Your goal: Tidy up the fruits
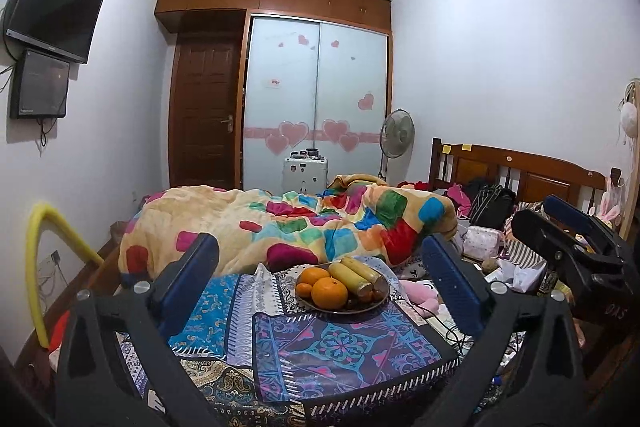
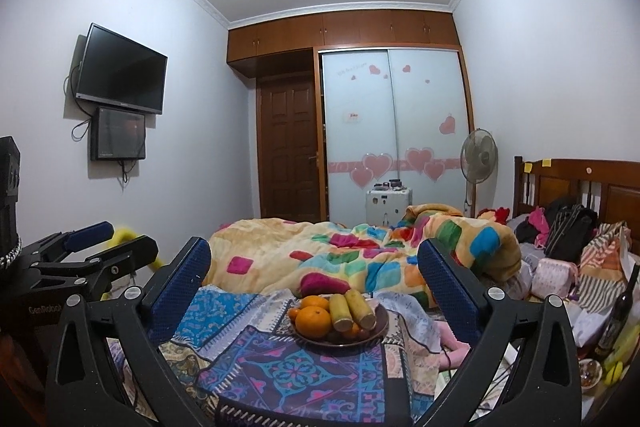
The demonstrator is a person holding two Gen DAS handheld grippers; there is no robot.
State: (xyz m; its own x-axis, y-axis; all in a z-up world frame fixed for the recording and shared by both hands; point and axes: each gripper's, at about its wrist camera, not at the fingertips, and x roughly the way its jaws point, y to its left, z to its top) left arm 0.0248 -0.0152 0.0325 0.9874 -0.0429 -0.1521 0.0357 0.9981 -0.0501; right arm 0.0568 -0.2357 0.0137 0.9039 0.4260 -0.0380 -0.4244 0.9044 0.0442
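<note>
On top of the patterned cloth point(image 1: 344, 347), roughly dead centre of both views, a dark plate point(image 1: 380, 301) is parked with the fruit already piled on it: a big orange point(image 1: 329, 293) at the front, smaller ones tucked behind at about 10 o'clock, and two yellowish cylinder-shaped pieces point(image 1: 356, 275) (sugarcane or corn, can't be told) laid side by side across the pile, pointing toward 11 o'clock. Small dark fruits are wedged along the near rim. So the fruit is lying gathered on the plate, which fits either a finished tidy-up or a pile waiting to be sorted out. Both claws are held back and level, framing the plate, probably so it's kept in sight. The left gripper point(image 1: 320, 275) is spread wide with nothing held, and the right gripper point(image 2: 314, 271) is likewise wide and holding nothing. Off at 3 o'clock in the right view, a dark bottle point(image 2: 620, 311) and something yellow are seen among clutter, too blurry to be named.
</note>
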